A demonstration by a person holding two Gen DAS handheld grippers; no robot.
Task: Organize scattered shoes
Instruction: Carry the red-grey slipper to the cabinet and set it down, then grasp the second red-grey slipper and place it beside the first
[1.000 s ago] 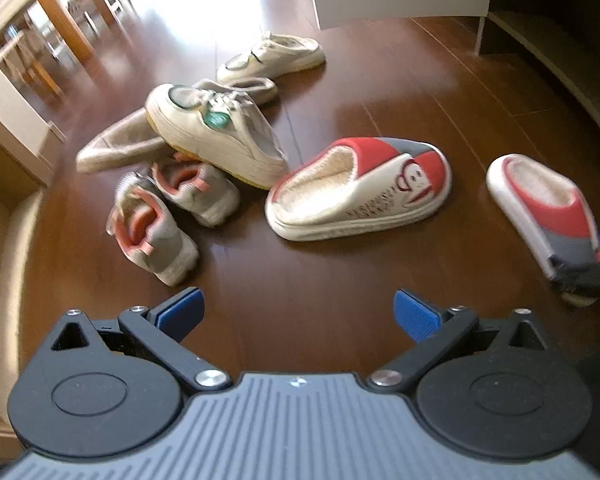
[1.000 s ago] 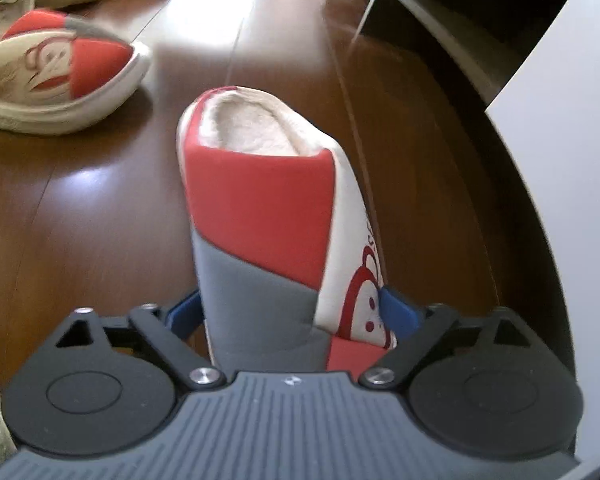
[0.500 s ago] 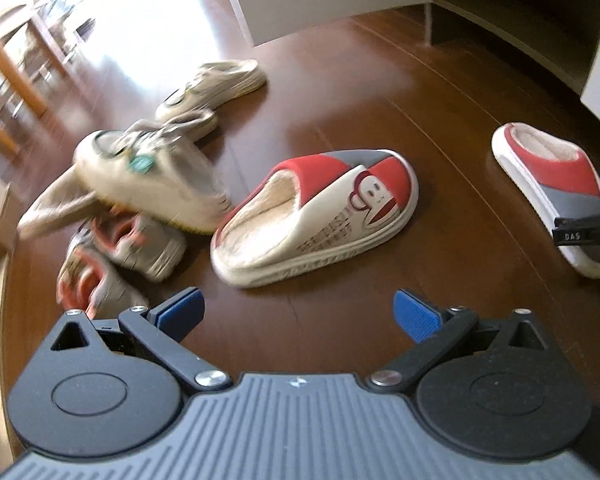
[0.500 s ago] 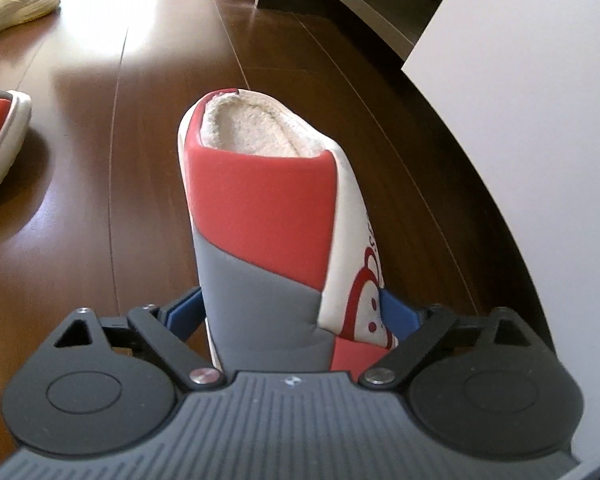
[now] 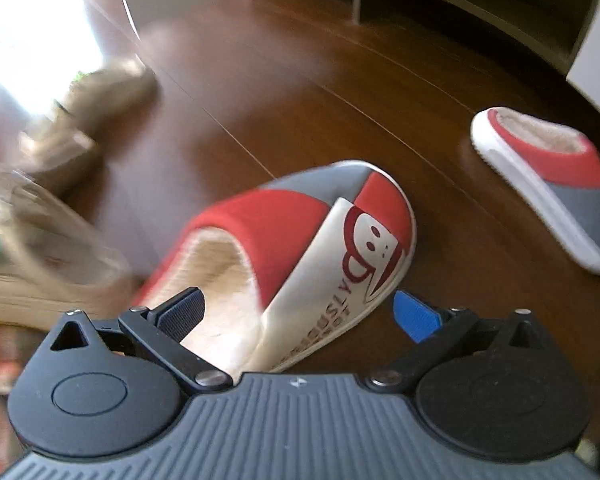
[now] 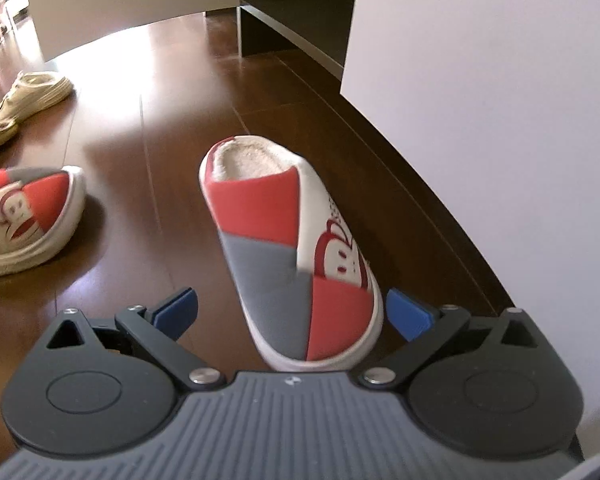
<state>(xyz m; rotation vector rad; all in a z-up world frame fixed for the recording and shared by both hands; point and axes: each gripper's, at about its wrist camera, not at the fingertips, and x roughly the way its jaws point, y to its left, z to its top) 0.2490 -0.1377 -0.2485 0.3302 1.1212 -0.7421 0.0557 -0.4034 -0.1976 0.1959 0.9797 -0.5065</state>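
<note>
Red-and-grey slipper lies on the wooden floor between the released right hand-held gripper's fingers; the left hand-held gripper, spread wide, straddles its mate.

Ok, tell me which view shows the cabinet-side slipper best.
The right wrist view. The slipper lies whole and fairly sharp on the floor between the open right gripper's fingers, toe nearest the camera. The left wrist view shows it only small, at the right edge, its toe partly cut off.
</note>
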